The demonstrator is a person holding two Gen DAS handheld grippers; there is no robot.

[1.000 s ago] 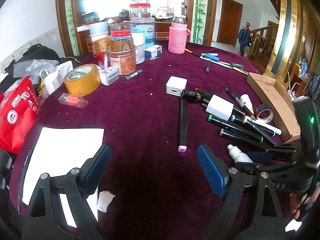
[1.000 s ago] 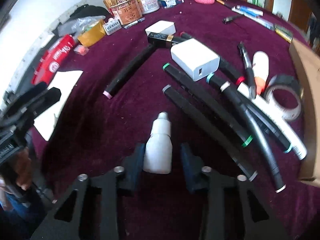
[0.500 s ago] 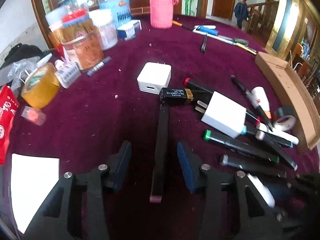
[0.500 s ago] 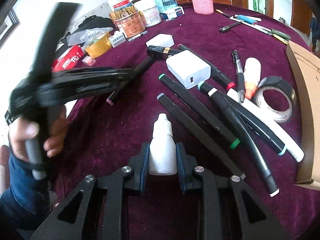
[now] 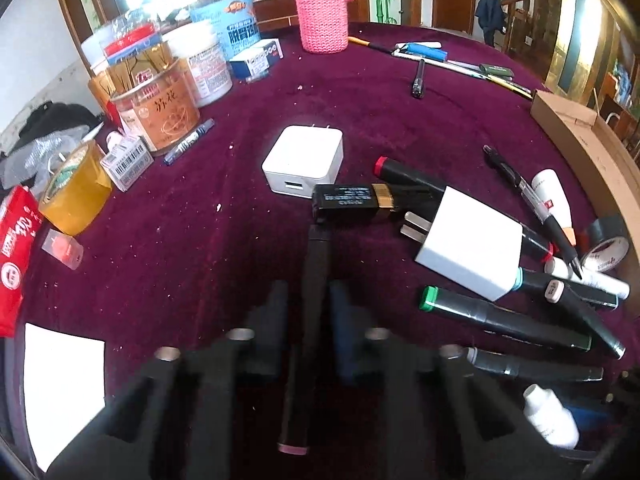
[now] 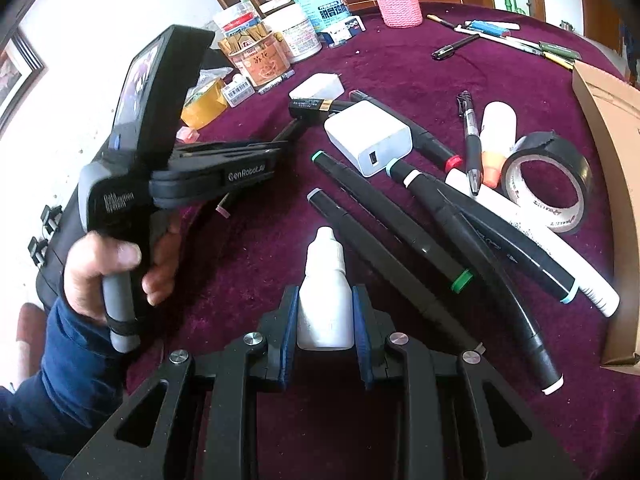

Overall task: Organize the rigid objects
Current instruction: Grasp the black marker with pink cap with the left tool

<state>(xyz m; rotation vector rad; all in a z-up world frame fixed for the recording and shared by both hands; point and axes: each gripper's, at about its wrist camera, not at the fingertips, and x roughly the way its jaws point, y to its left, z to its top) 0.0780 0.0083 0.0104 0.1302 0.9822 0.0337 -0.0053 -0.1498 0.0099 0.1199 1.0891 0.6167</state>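
My left gripper (image 5: pixel 308 300) is shut on a black marker with a pink end cap (image 5: pixel 312 312) that lies on the purple tablecloth; its far end touches a black and gold case (image 5: pixel 352 200). My right gripper (image 6: pixel 325 300) is shut on a small white dropper bottle (image 6: pixel 325 292), nozzle pointing away. The left gripper body (image 6: pixel 208 168) shows in the right wrist view, held by a hand. The bottle also shows in the left wrist view (image 5: pixel 550 416).
Several black markers (image 6: pixel 400 224), two white chargers (image 5: pixel 472 248) (image 5: pixel 304 160), a black tape roll (image 6: pixel 544 180) and a cardboard tray (image 6: pixel 616 160) lie to the right. Jars (image 5: pixel 160 112), yellow tape (image 5: pixel 72 188) and a pink-sleeved bottle (image 5: pixel 324 16) stand at the back left.
My left gripper moved forward over the pink-capped marker and closed on it. My right gripper closed on the white bottle and holds it.
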